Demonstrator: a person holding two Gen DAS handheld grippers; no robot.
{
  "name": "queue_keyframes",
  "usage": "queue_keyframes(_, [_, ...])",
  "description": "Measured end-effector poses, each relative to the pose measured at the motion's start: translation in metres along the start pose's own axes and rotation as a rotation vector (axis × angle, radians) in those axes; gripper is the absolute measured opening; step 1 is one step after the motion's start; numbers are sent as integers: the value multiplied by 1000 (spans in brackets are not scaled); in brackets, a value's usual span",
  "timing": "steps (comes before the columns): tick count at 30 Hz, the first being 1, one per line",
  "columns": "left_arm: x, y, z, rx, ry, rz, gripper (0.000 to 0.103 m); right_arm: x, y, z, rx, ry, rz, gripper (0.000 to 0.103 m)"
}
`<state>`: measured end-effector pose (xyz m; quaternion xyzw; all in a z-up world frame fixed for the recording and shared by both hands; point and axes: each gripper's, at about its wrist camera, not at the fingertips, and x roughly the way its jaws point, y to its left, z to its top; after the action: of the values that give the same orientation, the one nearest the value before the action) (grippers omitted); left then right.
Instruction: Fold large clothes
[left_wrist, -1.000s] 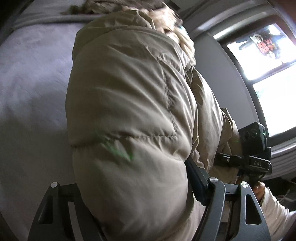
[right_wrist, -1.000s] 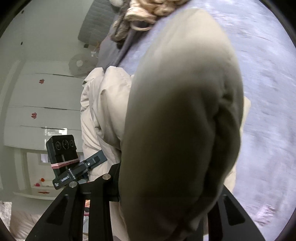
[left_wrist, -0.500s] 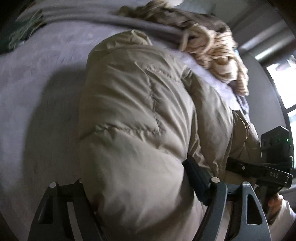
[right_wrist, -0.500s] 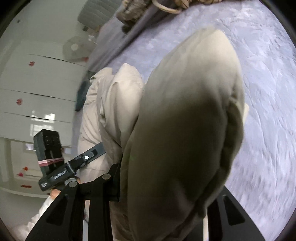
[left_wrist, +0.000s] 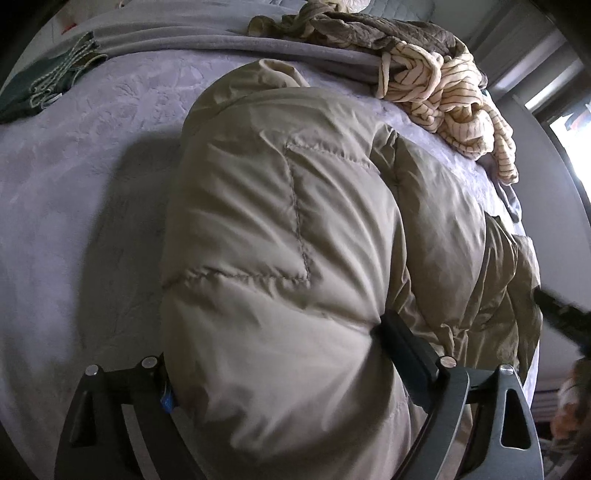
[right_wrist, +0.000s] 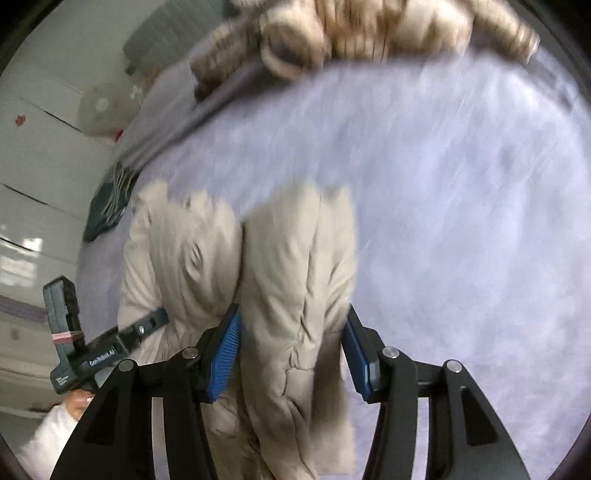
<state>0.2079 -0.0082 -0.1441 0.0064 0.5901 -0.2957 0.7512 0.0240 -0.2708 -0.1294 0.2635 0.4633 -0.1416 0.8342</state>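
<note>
A beige puffer jacket (left_wrist: 280, 236) lies bunched on the lilac bed cover (left_wrist: 74, 192). My left gripper (left_wrist: 273, 354) is shut on a thick fold of it; only its right finger (left_wrist: 402, 343) shows clearly. In the right wrist view the jacket (right_wrist: 295, 280) sits between the blue pads (right_wrist: 225, 347) of my right gripper (right_wrist: 291, 332), whose jaws stand apart around the fold; the view is blurred. The left gripper also shows in the right wrist view (right_wrist: 147, 325), pressed into the jacket's left side.
A striped cream garment (left_wrist: 454, 99) and a brown quilted one (left_wrist: 369, 29) are piled at the bed's far edge. A dark green cloth (left_wrist: 40, 88) lies far left. A window (left_wrist: 569, 125) is on the right; white cabinets (right_wrist: 37, 155) on the left.
Both grippers have brought the jacket down onto the bed. The right gripper's jaws have parted, and the jacket bulk that filled its view has dropped away. The left still grips its fold.
</note>
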Motion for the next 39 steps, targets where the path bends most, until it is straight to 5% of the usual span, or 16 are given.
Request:
queue_keyframes(2, [-2, 2, -2, 3, -2, 4, 92, -18, 13, 6, -33, -74, 14, 29])
queue_keyframes(6, [-1, -4, -1, 8, -4, 25, 92, -12, 52, 18, -131, -74, 88, 26])
queue_keyframes(9, [-4, -8, 0, 12, -6, 60, 92, 20, 67, 10, -186, -31, 49, 25])
queue_keyframes(11, [-23, -11, 2, 12, -83, 139, 91, 46, 67, 11, -163, 0, 4, 19])
queue_keyframes(14, [-54, -11, 11, 14, -236, 161, 91, 70, 51, 12, -105, 25, -48, 4])
queue_keyframes(19, [-28, -17, 33, 31, -215, 183, 91, 87, 32, 12, -66, 43, -75, 1])
queue_keyframes(28, [9, -37, 12, 105, -190, 241, 92, 108, 6, 3, -39, 47, -50, 0])
queue_keyframes(32, [6, -33, 8, 106, -194, 246, 92, 87, 12, 1, -5, 54, -21, 0])
queue_keyframes(39, [4, -30, 8, 93, -196, 247, 92, 27, 46, -46, -123, 50, 67, 3])
